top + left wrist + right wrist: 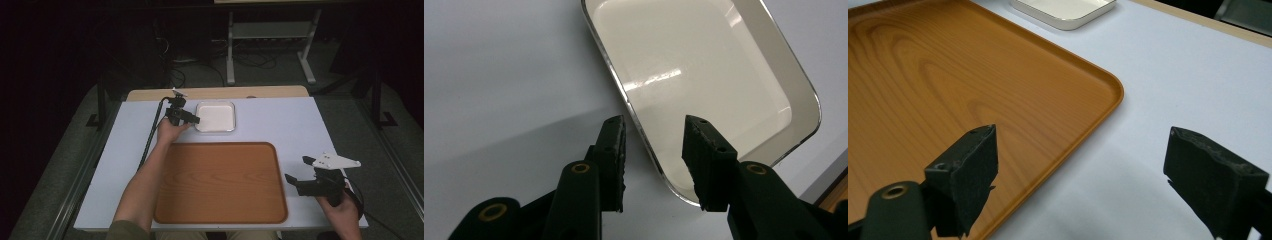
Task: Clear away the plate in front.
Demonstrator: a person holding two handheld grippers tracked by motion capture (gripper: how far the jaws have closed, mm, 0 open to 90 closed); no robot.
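dish (215, 116), white and square, sits near the bench's (280, 120) far edge, just beyond the wooden tray (220, 182). left claw (654, 131) straddles its near rim, released, pads not pressing. right claw (1080, 165) gapes wide and released over the tray's right edge.

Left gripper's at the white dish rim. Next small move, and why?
Probably finish closing the left gripper on the near rim of the white dish. Its jaws straddle that rim, one outside on the table, one over the dish's inside, with gaps on both sides, so nothing is gripped yet. The right gripper hangs open by the wooden tray.
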